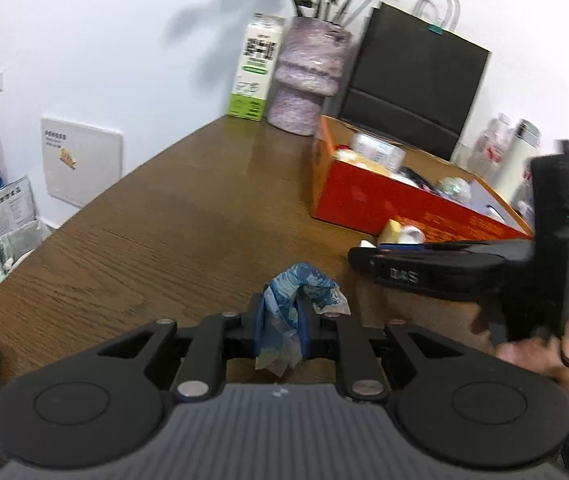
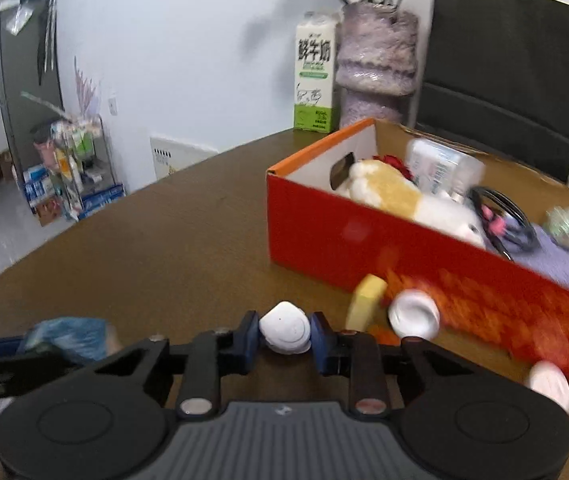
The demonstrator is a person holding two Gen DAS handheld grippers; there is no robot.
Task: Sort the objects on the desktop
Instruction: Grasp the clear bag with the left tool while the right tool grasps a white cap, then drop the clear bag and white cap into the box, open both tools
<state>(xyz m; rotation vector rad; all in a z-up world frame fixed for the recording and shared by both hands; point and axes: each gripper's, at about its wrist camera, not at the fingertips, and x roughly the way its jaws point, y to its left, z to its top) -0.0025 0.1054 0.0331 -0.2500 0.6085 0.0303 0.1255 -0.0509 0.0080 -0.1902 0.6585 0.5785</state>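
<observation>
My left gripper [image 1: 280,326] is shut on a crumpled blue and white wrapper [image 1: 298,292] above the wooden table [image 1: 156,236]. My right gripper [image 2: 284,336] is shut on a small white round object [image 2: 285,327]; it shows from the side in the left wrist view [image 1: 368,254]. The red-orange box [image 2: 344,240] holds a plush toy [image 2: 388,196], a black cable, a purple cloth and other items. In front of the box lie a yellow piece [image 2: 364,300], a white cup-like piece [image 2: 414,314] and another white piece [image 2: 550,386].
A milk carton [image 2: 315,74], a purple vase with flowers [image 2: 376,68] and a black paper bag [image 2: 504,68] stand at the back. Bottles [image 1: 504,152] stand at the right behind the box. A shelf with goods [image 2: 72,168] is on the floor at left.
</observation>
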